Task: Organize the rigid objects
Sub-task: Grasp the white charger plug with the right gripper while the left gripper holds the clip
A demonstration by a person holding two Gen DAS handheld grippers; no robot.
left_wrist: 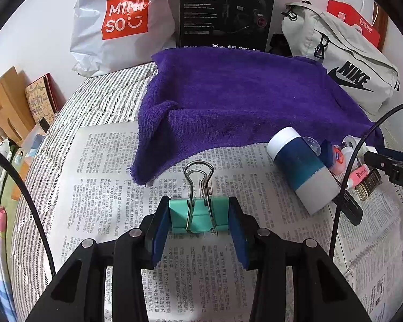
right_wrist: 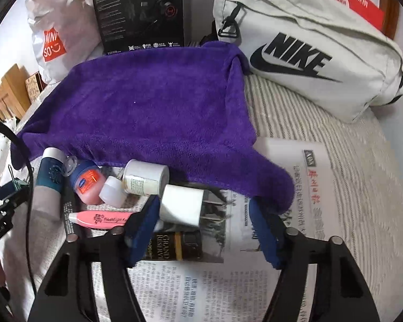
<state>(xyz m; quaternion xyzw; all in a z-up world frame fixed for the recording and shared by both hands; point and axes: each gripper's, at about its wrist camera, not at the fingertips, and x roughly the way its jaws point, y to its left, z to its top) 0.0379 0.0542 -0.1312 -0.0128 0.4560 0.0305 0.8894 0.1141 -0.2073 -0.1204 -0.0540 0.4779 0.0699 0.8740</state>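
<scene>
Striped grey-and-white bedding covers a bed, with sheets of Chinese newspaper spread over it and a purple terry towel lying at 12 o'clock of both tools.

At the far wall stand a white plastic shopping bag printed "MINISO", a black headset carton marked "HECATE" and "EDIFIER", and a pale grey fabric bag with a large black "NIKE" logo.

The left tool has its blue pads pressed on the two ends of a mint-green metal binder clip, whose wire handles point toward 12 o'clock. Judged by its build, the clip is light, stiff and smooth, so the flat painted sides give the surest hold.

The right tool stands partly open with nothing gripped. A white cube-shaped plastic charger plug lies between its pads, nearer the left pad, prongs pointing toward 3 o'clock. It looks light, hard and rather slick; its flat opposite faces seem the best place to hold it, not the prongs.

At 10 o'clock of the plug lie a white-capped teal bottle, a small blue-lidded jar of pink balm, a white labelled pill bottle and a pink tube reading "Flashlight". Just below the plug, "GRAND RESERVE" shows on a dark flat box.
</scene>
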